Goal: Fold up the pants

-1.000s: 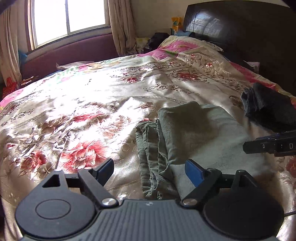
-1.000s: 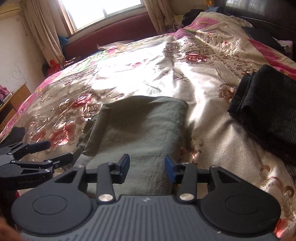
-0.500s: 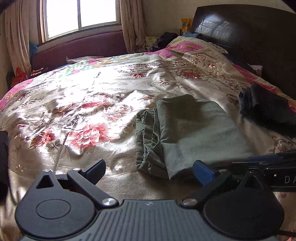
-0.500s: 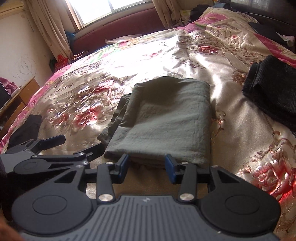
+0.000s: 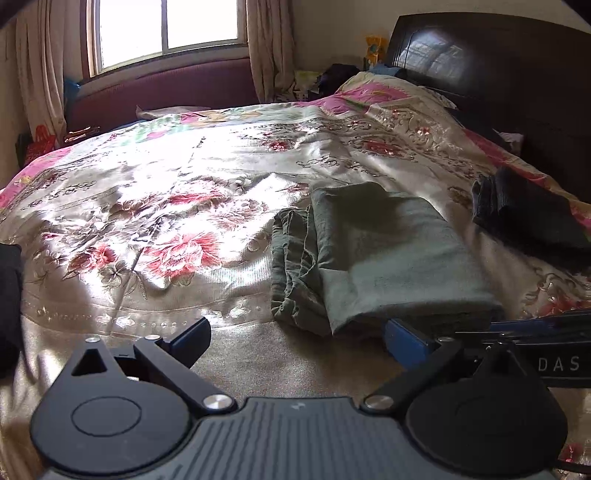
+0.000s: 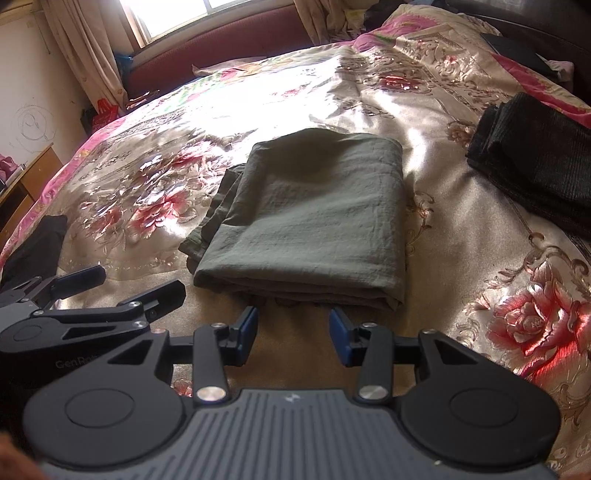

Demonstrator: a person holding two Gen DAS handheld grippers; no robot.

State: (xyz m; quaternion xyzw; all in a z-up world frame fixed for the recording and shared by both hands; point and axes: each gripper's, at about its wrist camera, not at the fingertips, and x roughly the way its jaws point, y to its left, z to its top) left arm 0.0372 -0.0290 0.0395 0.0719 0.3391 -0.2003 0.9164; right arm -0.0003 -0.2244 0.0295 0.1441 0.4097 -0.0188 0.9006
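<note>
The grey-green pants (image 5: 384,254) lie folded in a neat rectangle on the floral bedspread (image 5: 166,206), with loose layers showing along the left side; they also show in the right wrist view (image 6: 310,218). My left gripper (image 5: 295,341) is open and empty, just short of the fold's near edge. My right gripper (image 6: 293,334) is open and empty, just in front of the fold's near edge. The left gripper (image 6: 122,284) also shows at the left of the right wrist view, to the left of the pants.
A folded black garment (image 6: 535,166) lies on the bed to the right of the pants, also in the left wrist view (image 5: 532,218). Another dark cloth (image 6: 37,243) lies at the bed's left edge. A dark headboard (image 5: 498,74) stands at the right, a window (image 5: 166,29) at the back.
Both grippers have pulled back from the folded pants toward the near edge of the bed. The pants now lie wholly beyond the fingertips. The pants have not moved.
</note>
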